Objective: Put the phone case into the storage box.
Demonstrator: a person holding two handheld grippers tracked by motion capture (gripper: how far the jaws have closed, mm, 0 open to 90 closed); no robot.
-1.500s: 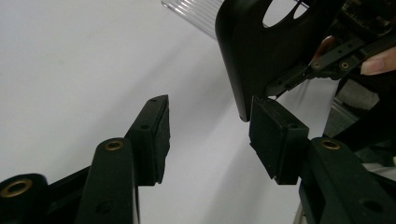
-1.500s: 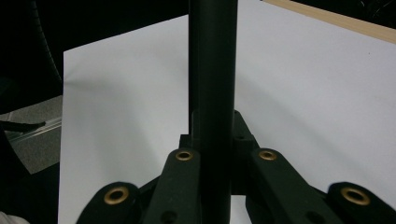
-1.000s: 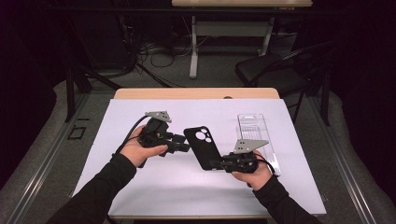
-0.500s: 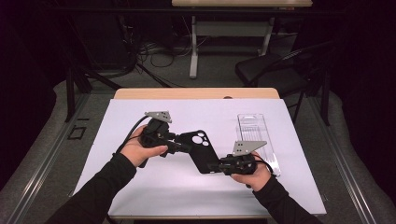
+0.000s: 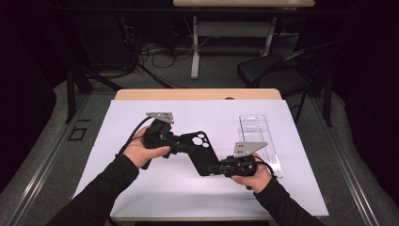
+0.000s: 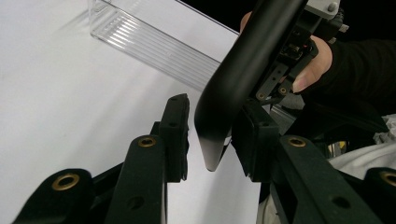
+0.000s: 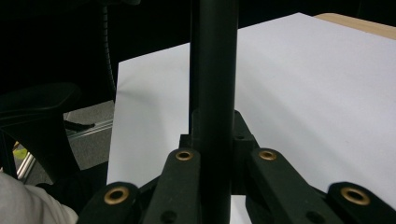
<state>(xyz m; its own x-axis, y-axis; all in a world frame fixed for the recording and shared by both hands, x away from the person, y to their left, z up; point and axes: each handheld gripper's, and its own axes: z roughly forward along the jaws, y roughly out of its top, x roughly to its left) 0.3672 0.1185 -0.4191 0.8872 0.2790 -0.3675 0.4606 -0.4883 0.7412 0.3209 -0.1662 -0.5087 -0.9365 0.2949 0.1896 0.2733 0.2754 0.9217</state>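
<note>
a black phone case (image 5: 201, 153) hangs in the air above the white sheet (image 5: 188, 197) that covers the bench, held between the two hands at about the middle of the sheet. its camera cut-outs face up in the high view, at the end nearer the left tongs (image 5: 181, 143).

the right tongs (image 5: 225, 167) are clamped on the lower end of the case; in the right gripper view the case (image 7: 212, 93) rises edge-on as a dark vertical bar, with both jaws pressed against its sides. the right hand (image 5: 254, 176) wraps the gripper body from below.

the left tongs (image 6: 210, 135) have just been closing, with the upper corner of the case (image 6: 243, 70) between their jaws. in the left gripper view the right-hand jaw sits against the case or very close to it, while a clear gap shows between the left-hand jaw and the case's rounded edge, so the pads do not yet pinch it from both sides. the left hand (image 5: 143, 150) holds its gripper low over the sheet, its cable (image 5: 134, 134) curling back toward the sleeve.

a clear plastic tray (image 5: 259, 136) lies flat on the sheet to the right of the case, well apart from the left tongs and just beyond the right hand; its ribbed wall (image 6: 149, 42) shows in the left gripper view behind the case.
</note>
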